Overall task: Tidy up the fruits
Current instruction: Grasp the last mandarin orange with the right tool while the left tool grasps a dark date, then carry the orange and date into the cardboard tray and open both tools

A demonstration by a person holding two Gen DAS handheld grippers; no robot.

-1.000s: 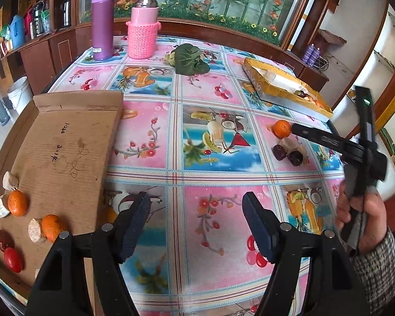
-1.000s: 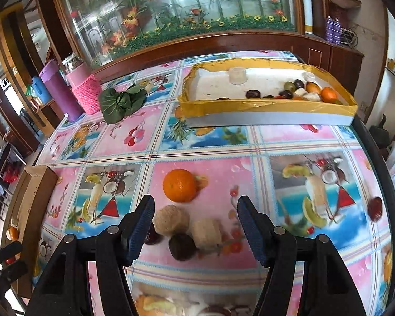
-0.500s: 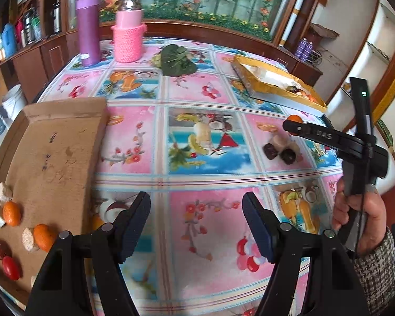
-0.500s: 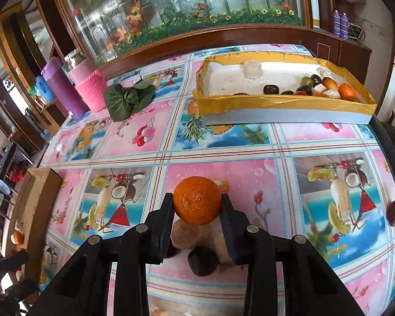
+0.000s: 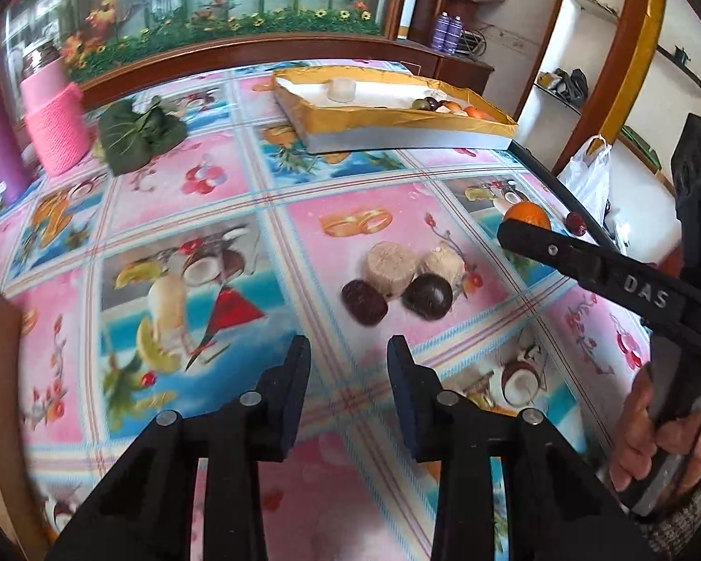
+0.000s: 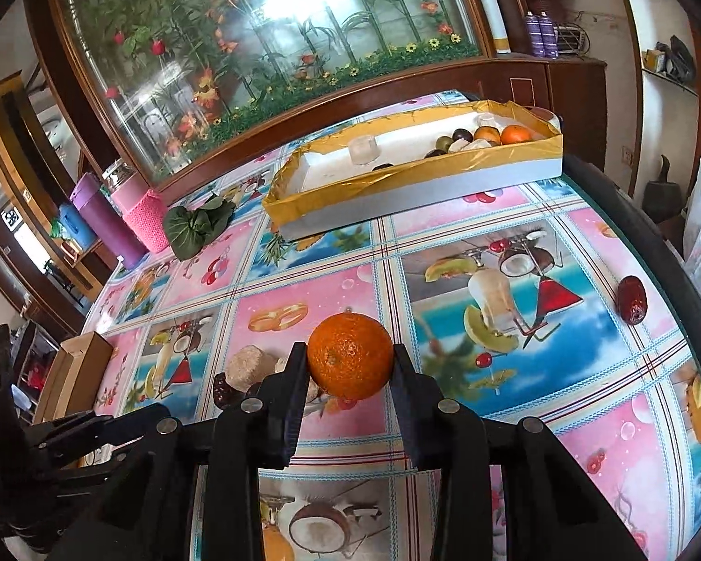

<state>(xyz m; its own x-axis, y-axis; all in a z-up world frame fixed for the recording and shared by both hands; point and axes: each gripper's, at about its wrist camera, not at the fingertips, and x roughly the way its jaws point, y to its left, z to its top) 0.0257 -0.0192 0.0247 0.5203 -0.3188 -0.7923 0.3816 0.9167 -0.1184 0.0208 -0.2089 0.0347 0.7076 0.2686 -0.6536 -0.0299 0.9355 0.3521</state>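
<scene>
My right gripper (image 6: 350,364) is shut on an orange (image 6: 350,355) and holds it above the table; the orange also shows in the left wrist view (image 5: 527,216). My left gripper (image 5: 348,364) is open and empty, with its jaws partly closed, just in front of a small pile: two beige round pieces (image 5: 391,264) and two dark fruits (image 5: 427,295). The pile shows in the right wrist view (image 6: 250,367) left of the orange. A yellow-rimmed tray (image 6: 397,177) at the back holds several fruits. A dark red fruit (image 6: 632,299) lies near the right edge.
A cardboard box (image 6: 77,374) sits at the table's left edge. A purple flask (image 6: 105,222), a pink knitted jar (image 6: 145,219) and a green leaf bundle (image 6: 196,226) stand at the back left. A white plastic bag (image 5: 586,173) hangs off the right side.
My right gripper has lifted the orange off the table. My left gripper has swung right toward the pile and its jaws have narrowed.
</scene>
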